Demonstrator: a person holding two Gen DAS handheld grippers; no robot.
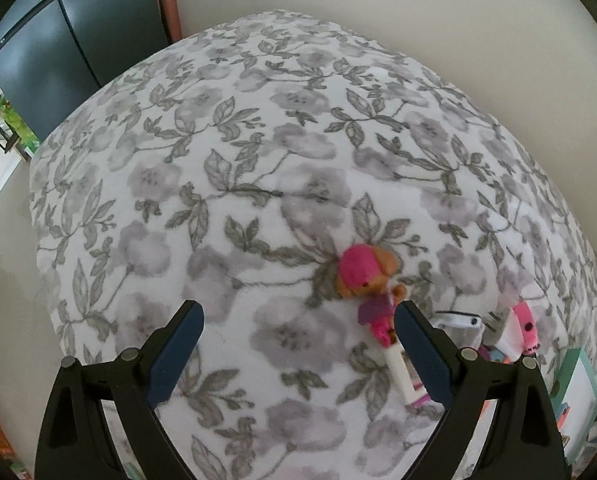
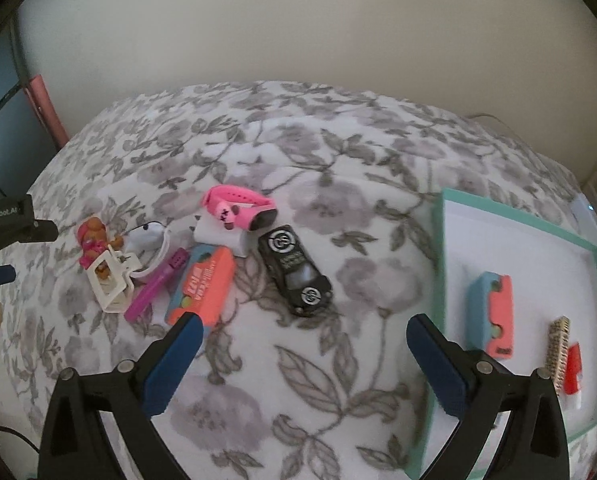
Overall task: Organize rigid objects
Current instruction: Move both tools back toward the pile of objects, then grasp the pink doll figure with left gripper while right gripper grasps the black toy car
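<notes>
Right gripper (image 2: 302,336) jaws wide, empty, over bare floral cloth (image 2: 338,380), left gripper (image 1: 298,322) likewise, tray (image 2: 438,264) edge rightward.

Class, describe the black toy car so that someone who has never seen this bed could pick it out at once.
Start at the mint-rimmed white tray on the flowered bedspread. On the bedspread between the tray and the heap of toys lies the black toy car, alone. It is the only black piece, with round silver emblems at both ends.

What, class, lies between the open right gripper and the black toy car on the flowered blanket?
Nothing visible: only bare flowered blanket separates the right gripper from the black toy car. The coral-and-blue box lies to the car's left.
</notes>
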